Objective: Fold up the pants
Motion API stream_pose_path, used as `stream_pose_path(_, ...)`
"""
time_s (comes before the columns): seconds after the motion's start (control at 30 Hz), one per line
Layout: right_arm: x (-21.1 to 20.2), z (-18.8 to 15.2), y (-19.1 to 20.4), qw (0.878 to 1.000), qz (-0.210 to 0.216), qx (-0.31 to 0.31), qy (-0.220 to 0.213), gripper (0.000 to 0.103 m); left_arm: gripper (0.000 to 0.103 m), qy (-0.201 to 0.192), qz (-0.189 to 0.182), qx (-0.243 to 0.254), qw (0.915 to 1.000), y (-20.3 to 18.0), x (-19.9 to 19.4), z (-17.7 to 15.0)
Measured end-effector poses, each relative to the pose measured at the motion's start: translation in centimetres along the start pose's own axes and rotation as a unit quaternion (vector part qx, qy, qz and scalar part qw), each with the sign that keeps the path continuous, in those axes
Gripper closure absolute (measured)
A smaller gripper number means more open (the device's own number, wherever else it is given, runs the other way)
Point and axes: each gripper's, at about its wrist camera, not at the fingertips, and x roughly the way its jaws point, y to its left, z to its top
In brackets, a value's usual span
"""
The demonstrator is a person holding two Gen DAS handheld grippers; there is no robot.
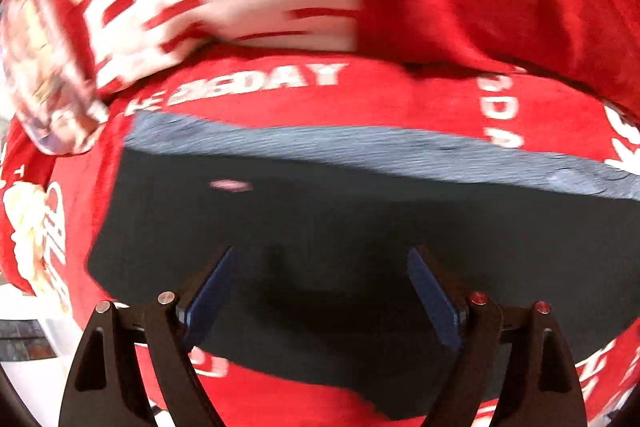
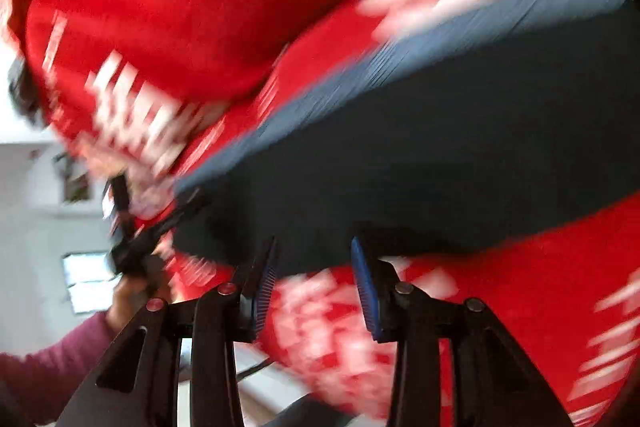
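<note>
In the left wrist view we see the left gripper [image 1: 320,291] with its jaws spread wide and released, nothing between them. The dark pants [image 1: 320,219] lie flat directly beneath and ahead, toward 12 o'clock, their grey band running from 10 to 3 o'clock, on a red printed cloth [image 1: 480,7]. In the right wrist view the right gripper [image 2: 314,287] also has its jaws parted and empty; the pants [image 2: 440,167] lie at 12 to 2 o'clock. A maroon sleeve [image 2: 48,359] shows at 8 o'clock.

Bright, heavy motion blur, fisheye-warped edges
</note>
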Motion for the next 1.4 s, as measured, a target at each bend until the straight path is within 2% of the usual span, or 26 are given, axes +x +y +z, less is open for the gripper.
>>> stream_pose_path(0.07,4.2,-1.8,2.4,1.000,0.017,0.005,0.026,0.062,0.015,-0.007,0.013,-0.003,0.9999,3.5,0.6,-0.6)
stream_pose_path(0.2,10.4,-3.5,5.2,0.998,0.046,0.035,0.040,0.062,0.015,-0.023,0.037,-0.022,0.9988,9.9,2.2,-1.2)
stream_pose_path(0.3,13.3,-4.3,5.9,0.997,0.048,0.047,0.035,0.062,0.015,0.001,0.039,-0.040,0.9984,13.9,4.8,-2.2)
stream_pose_path(0.4,15.2,-5.4,6.3,0.997,0.040,0.064,0.030,0.062,0.006,-0.007,0.008,-0.047,0.9988,15.8,6.0,-3.0)
stream_pose_path(0.5,15.5,-6.3,6.3,0.996,0.037,0.077,0.017,0.062,0.004,-0.009,-0.017,-0.050,0.9985,16.6,6.7,-3.2)
stream_pose_path(0.53,15.4,-6.2,6.3,0.996,0.038,0.078,0.010,0.062,0.001,-0.009,-0.021,-0.052,0.9984,16.8,6.9,-3.2)
stream_pose_path(0.67,15.7,-4.8,6.7,0.992,0.047,0.116,-0.022,0.062,0.000,-0.005,-0.052,-0.062,0.9967,17.8,7.5,-3.2)
stream_pose_path(0.7,15.7,-4.5,6.7,0.992,0.035,0.121,-0.022,0.070,0.000,-0.005,-0.055,-0.060,0.9967,17.9,7.5,-3.2)
stream_pose_path(0.73,15.8,-4.1,7.1,0.993,0.012,0.119,-0.019,0.093,0.000,-0.006,-0.056,-0.057,0.9968,18.0,7.5,-3.2)
stream_pose_path(0.77,15.7,-3.9,7.8,0.994,-0.022,0.103,-0.024,0.093,0.000,-0.007,-0.057,-0.056,0.9968,18.1,7.6,-3.3)
stream_pose_path(0.9,15.0,-5.9,9.0,0.994,-0.077,0.067,-0.043,0.094,0.000,-0.020,-0.064,-0.043,0.9968,18.2,7.6,-3.7)
stream_pose_path(1.03,14.5,-7.0,8.2,0.994,-0.078,0.070,-0.033,0.092,0.000,-0.013,-0.046,-0.031,0.9984,17.8,6.6,-4.1)
stream_pose_path(1.1,12.8,-7.1,8.5,0.993,-0.110,0.044,-0.023,0.091,0.000,-0.018,-0.050,-0.022,0.9984,17.3,5.0,-4.4)
stream_pose_path(1.17,10.0,-6.8,8.9,0.990,-0.137,0.007,-0.037,0.090,0.000,-0.032,-0.062,-0.011,0.9975,16.3,2.9,-4.7)
stream_pose_path(1.23,6.8,-5.8,8.8,0.981,-0.181,-0.022,-0.071,0.089,0.000,-0.048,-0.078,0.006,0.9958,14.3,1.0,-5.0)
stream_pose_path(1.3,5.1,-4.3,8.5,0.973,-0.207,-0.033,-0.095,0.089,0.000,-0.059,-0.105,0.034,0.9922,10.4,-0.9,-5.4)
stream_pose_path(1.4,4.1,-1.9,7.5,0.963,-0.239,-0.037,-0.115,0.089,0.000,-0.046,-0.144,0.073,0.9858,4.1,-0.9,-5.9)
